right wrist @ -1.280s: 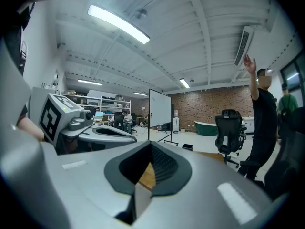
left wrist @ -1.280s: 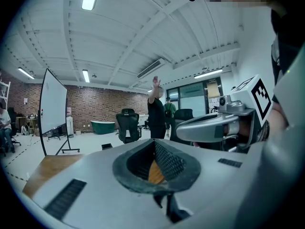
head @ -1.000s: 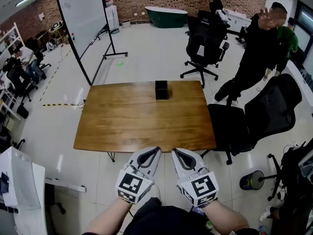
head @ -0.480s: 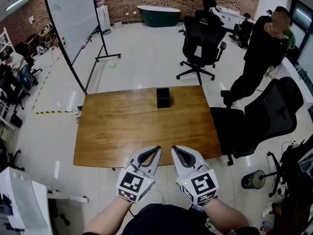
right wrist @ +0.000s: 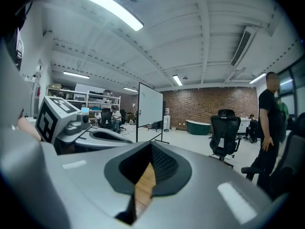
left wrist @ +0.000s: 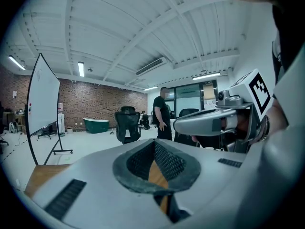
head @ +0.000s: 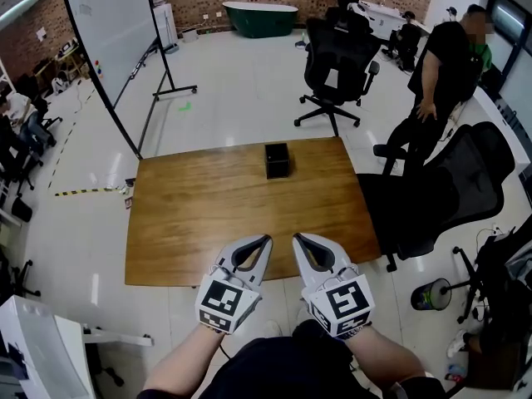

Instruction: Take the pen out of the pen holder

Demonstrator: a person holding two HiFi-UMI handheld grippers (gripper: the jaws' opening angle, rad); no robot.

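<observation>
The wooden table point(head: 216, 214) carries a black pen holder point(head: 277, 160). Far from the pen holder, the left gripper point(head: 264, 241) and right gripper point(head: 297, 239) have their jaws together.

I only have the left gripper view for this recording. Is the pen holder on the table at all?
Observer: Yes. The head view shows the black pen holder standing near the far edge of the table. It is too small to tell whether a pen is in it.
Operator: Where are the claws relative to it?
Observer: The left claw and right claw sit side by side over the table's near edge, well short of it.
Operator: Is the right claw holding anything?
Observer: No, its own view shows the jaws together and empty.
</observation>
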